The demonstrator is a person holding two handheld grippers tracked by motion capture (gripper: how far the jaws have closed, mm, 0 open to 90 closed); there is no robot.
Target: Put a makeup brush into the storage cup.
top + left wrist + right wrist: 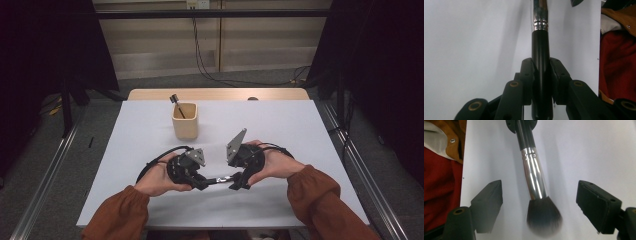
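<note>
Two hand-held grippers meet low over the near part of the white counter [300, 130], each in one of the person's hands, with rust-coloured sleeves coming in from the bottom of the high view. Between them lies a makeup brush [223, 178], roughly level above the counter. The left hand-held gripper [202, 183] is clenched on the brush's black handle [540, 72]: in the left gripper view both pads press against it from either side, and the silver ferrule runs on beyond them. The right hand-held gripper [236, 181] is released; in the right gripper view its jaws stand wide apart, with the dark bristle head [543, 217] between them and touching neither pad. Farther back on the counter, well apart from the hands, stands a pale wooden cup [185, 120] with a dark-handled tool [177, 105] leaning in it. Beyond the counter's far edge, black cables trail across the floor.
</note>
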